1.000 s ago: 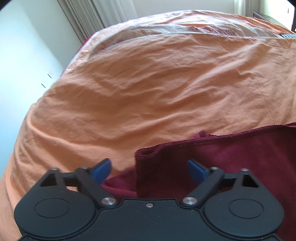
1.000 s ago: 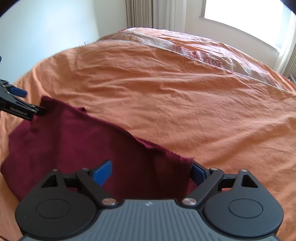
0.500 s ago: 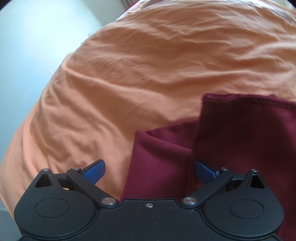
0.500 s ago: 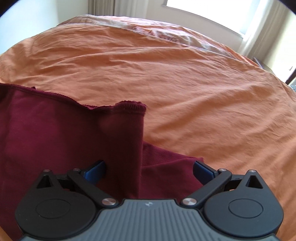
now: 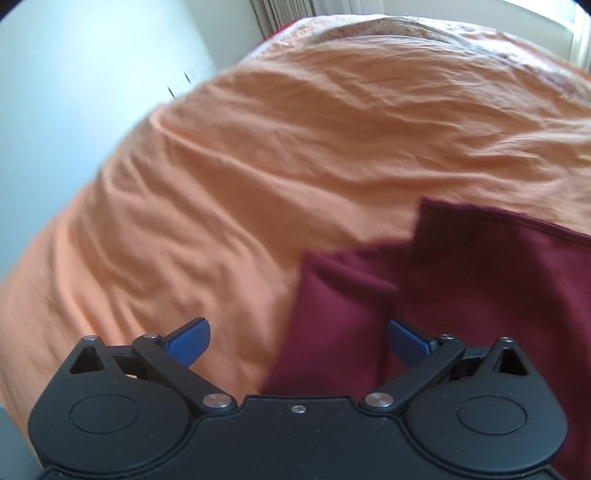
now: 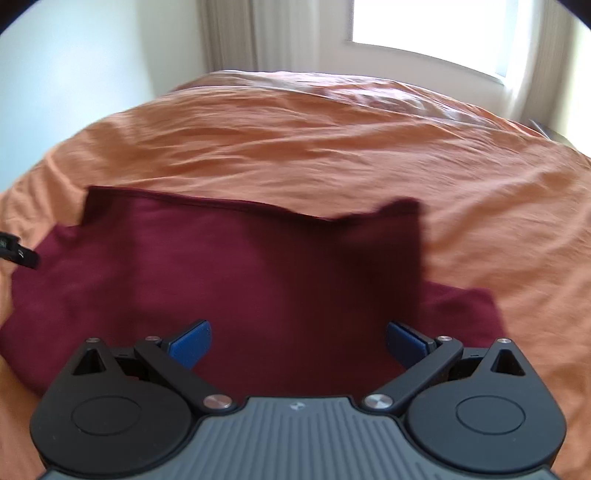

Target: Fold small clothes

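A dark red garment (image 6: 258, 273) lies folded on the orange bed cover (image 6: 332, 147); its folded top layer has a straight far edge and a raised right corner. In the left wrist view the garment (image 5: 461, 288) fills the lower right, with its left fold edge between my fingers. My left gripper (image 5: 297, 341) is open and empty, above the garment's left edge. My right gripper (image 6: 297, 341) is open and empty above the garment's near middle. The left gripper's tip (image 6: 18, 254) shows at the left edge of the right wrist view.
The orange bed cover (image 5: 258, 166) is wrinkled and spreads far beyond the garment. A pale wall (image 5: 74, 74) borders the bed's left side. Curtains and a bright window (image 6: 424, 29) stand behind the bed.
Both grippers have pulled back from the garment. The cloth edge they stood at a second ago now lies folded over on the bed, and more of the bed shows.
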Demonstrator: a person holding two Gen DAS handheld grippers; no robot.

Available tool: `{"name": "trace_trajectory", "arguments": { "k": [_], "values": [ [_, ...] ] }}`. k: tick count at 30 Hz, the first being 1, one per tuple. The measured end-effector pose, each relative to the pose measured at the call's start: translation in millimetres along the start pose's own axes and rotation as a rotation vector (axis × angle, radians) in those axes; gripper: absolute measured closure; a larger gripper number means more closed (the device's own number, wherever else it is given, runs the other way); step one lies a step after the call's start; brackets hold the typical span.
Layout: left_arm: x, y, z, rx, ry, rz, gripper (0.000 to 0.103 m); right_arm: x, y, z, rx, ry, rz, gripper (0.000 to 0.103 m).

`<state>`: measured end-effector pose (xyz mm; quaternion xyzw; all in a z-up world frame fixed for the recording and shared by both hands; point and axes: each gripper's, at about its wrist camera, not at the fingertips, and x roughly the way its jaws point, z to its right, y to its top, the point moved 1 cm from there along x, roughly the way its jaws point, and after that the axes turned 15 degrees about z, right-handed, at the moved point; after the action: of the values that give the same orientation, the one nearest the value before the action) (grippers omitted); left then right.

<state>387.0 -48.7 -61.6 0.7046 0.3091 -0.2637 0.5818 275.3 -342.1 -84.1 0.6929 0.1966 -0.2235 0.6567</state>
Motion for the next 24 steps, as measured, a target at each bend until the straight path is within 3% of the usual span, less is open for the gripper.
{"name": "trace_trajectory", "arguments": {
  "k": [3,5,10,14,18,24],
  "values": [
    [-12.9,-17.4,-0.7,-0.058,-0.05,-0.018,0.001,2.0,14.3,-18.9,0.027,0.002,0.0,0.0],
    [-21.7,-27.9,-0.3,-0.061,-0.051,-0.019,0.001,9.6,12.5,-29.5,0.054,0.031,-0.081,0.0],
    [-39.2,-58.5,-7.0,-0.044,-0.039,-0.039,0.001,-4.7,-21.2,-54.9,0.036,0.032,-0.139,0.0],
    [-47.8,-82.8,-21.5,-0.093,-0.045,-0.076,0.001,-18.2,-42.9,-63.6,0.056,0.011,-0.154,0.0],
    [-44.8,-101.8,-32.8,-0.166,-0.084,-0.121,0.001,-28.5,-54.1,-73.6,-0.013,-0.017,-0.132,0.0],
    [-34.2,-111.2,-39.4,-0.326,-0.215,-0.104,0.001,-29.5,-48.1,-71.8,-0.045,-0.096,-0.038,0.0]
  ]
}}
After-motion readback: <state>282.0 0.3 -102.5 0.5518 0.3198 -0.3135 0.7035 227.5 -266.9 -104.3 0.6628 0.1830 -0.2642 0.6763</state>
